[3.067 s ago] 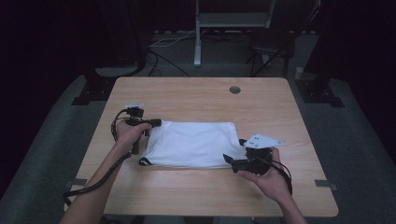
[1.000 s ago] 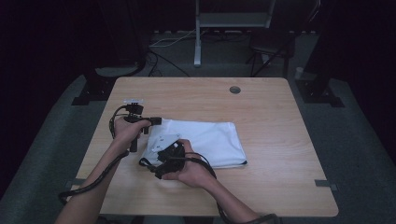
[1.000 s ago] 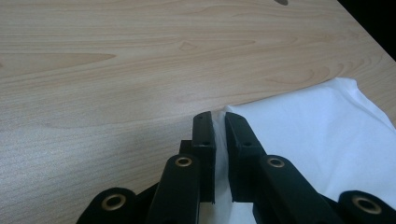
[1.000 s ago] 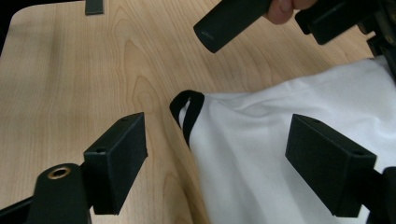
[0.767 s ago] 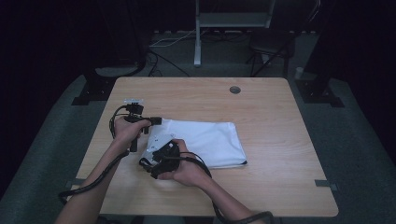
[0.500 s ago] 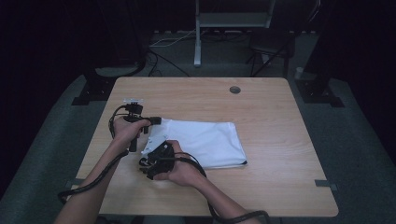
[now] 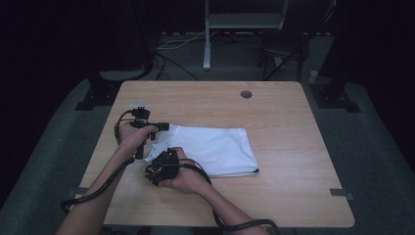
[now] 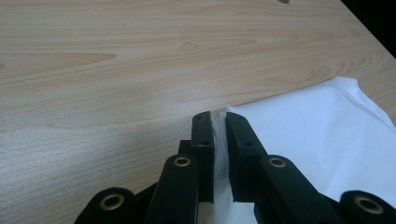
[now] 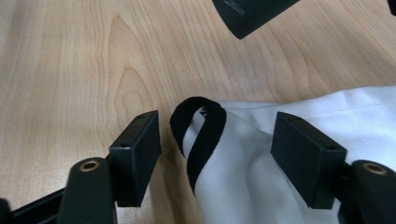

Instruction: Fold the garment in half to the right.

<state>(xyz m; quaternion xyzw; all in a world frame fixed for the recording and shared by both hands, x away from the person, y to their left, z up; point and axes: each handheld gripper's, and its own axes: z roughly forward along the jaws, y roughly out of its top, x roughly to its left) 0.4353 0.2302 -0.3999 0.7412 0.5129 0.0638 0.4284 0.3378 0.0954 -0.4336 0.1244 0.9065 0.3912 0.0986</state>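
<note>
— Where was the cloth [image 7: 215,149]?

— Flat on the table [image 7: 293,127], a folded white piece a little toward the person's side of the middle. Its left end lay under both grippers; its right end stopped well short of the round hole [image 7: 246,94] near the table's far edge.

— And the left gripper [image 8: 218,130]?

— Clamped on the cloth's far left corner. In the left gripper view a thin white edge ran up between the two black jaws, which stood almost together, with bare wood beyond them.

— The right gripper [image 9: 217,154]?

— At the cloth's near left corner, just beside the left gripper [image 7: 164,127]. In the high view the right gripper [image 7: 155,169] sat low over that corner in the person's hand. Its jaws had just been closing, yet they stood apart, one on each side of the cloth's black strap loop [image 9: 198,135]. The pads weren't pressing on it; gaps showed on both sides.

— Was the loop lying flat?

— No, it arched up from the cloth's edge between the jaws.
</note>
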